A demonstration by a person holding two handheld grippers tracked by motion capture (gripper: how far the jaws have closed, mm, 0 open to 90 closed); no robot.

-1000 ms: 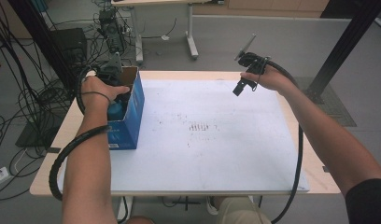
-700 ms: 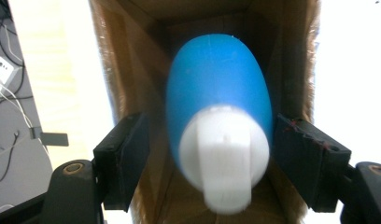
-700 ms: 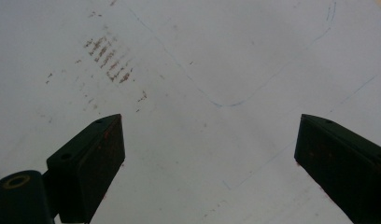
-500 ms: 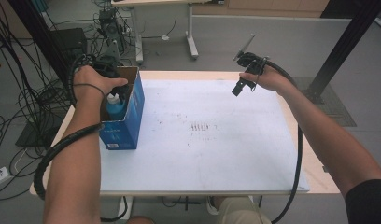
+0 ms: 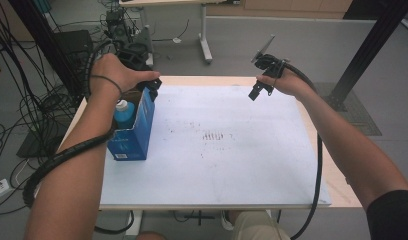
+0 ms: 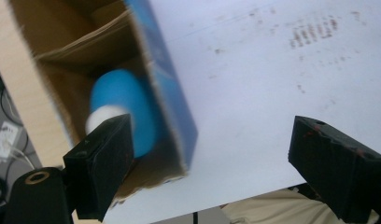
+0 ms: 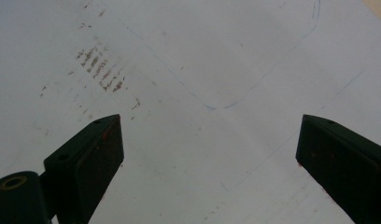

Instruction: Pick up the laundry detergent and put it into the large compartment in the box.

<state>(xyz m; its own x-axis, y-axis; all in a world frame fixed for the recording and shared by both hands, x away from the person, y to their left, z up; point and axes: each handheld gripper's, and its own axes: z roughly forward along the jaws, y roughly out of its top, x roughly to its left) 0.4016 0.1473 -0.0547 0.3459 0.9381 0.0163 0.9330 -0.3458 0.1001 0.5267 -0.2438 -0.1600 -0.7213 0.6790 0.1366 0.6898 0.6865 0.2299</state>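
A blue cardboard box (image 5: pixel 137 132) stands open-topped on the left side of the table. Inside it a blue bottle (image 5: pixel 124 115) with a white cap stands upright. My left gripper (image 5: pixel 152 86) hovers above the box's far end; its jaws have just been opening and nothing is between them. In the left gripper view the bottle (image 6: pixel 128 112) and box wall (image 6: pixel 172 98) lie below the spread jaws of the left gripper (image 6: pixel 209 126). My right gripper (image 5: pixel 256 92) hangs open over the far right of the white sheet; the right gripper (image 7: pixel 209 119) holds nothing.
A white sheet (image 5: pixel 232 150) with faint smudges covers most of the wooden table (image 5: pixel 337 185). Black cables (image 5: pixel 37 115) and equipment crowd the floor to the left. A dark post (image 5: pixel 372 45) rises at the far right.
The left hand has lifted out of the box and moved toward its far end, its jaws spreading. The bottle stays in the box. The right hand has kept still.
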